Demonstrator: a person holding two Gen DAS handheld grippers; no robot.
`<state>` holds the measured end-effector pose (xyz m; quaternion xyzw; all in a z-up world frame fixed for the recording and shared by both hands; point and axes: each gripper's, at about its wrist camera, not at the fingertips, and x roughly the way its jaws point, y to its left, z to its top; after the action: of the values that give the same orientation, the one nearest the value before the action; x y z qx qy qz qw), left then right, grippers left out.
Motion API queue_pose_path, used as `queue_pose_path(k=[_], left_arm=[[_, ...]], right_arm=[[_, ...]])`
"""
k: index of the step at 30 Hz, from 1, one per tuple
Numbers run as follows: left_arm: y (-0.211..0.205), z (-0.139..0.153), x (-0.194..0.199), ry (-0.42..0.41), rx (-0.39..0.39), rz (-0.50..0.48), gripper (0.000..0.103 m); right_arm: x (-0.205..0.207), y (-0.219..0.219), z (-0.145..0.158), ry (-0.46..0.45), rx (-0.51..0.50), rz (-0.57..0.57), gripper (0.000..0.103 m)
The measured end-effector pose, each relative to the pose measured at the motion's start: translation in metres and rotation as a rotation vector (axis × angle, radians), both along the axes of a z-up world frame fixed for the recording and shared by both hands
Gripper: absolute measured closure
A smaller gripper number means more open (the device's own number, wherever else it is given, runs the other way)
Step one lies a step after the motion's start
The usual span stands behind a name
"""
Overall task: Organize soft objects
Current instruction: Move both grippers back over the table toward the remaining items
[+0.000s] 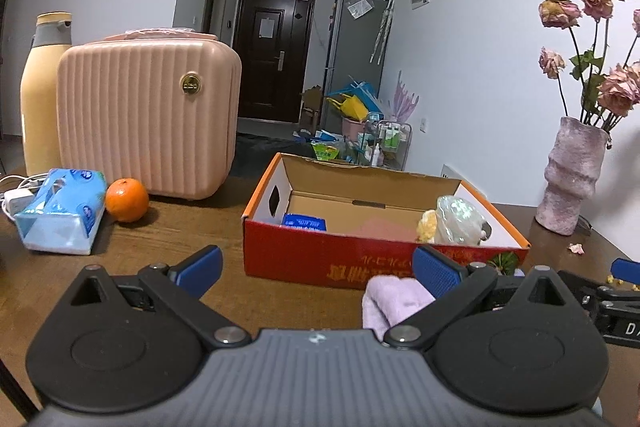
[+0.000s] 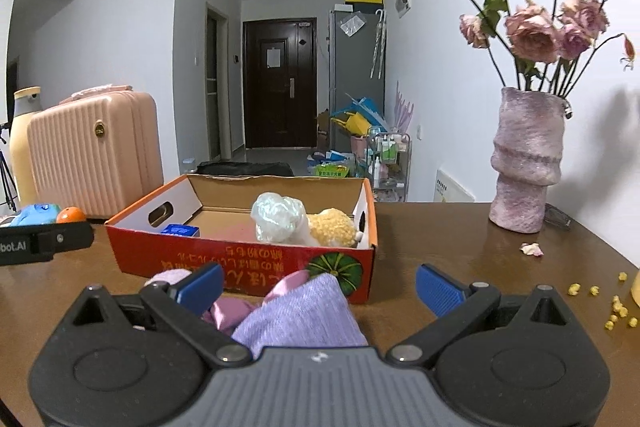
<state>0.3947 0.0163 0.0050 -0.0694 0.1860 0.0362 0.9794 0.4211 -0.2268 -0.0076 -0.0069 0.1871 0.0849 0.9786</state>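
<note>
I am holding my right tongs (image 2: 318, 285) spread open, lilac cloth (image 2: 304, 311) lying between them on the tabletop (image 2: 440, 235), red box (image 2: 256, 263) just ahead, my left tongs (image 1: 316, 273) gaping too, cloth beside their right finger.

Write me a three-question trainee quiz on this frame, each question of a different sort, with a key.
1. True or false: the right gripper is shut on the purple cloth.
2. Multiple choice: what sits inside the red cardboard box? A) the orange B) a yellow plush toy and a clear wrapped bundle C) the vase
3. Fill in: the orange lies between the blue tissue pack and the pink ______.

Key
1. False: its fingers are spread wide, the cloth lying loose between them in front of the box.
2. B: the yellow plush toy and clear wrapped bundle are at the box's right end.
3. Case: the pink case.
</note>
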Motion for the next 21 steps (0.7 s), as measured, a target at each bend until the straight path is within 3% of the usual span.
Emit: queue_pose_path(k=[12,21], left_arm=[[-0.007,-0.007,-0.046,0.004,0.027,-0.028,0.000],[-0.007,-0.017,-0.075,0.023,0.044,-0.057,0.000]], right_arm=[[-0.052,-0.003,-0.009,-0.020,-0.018,0.031,0.000],[-0.074,-0.007,-0.023,0.029,-0.034,0.051,0.000]])
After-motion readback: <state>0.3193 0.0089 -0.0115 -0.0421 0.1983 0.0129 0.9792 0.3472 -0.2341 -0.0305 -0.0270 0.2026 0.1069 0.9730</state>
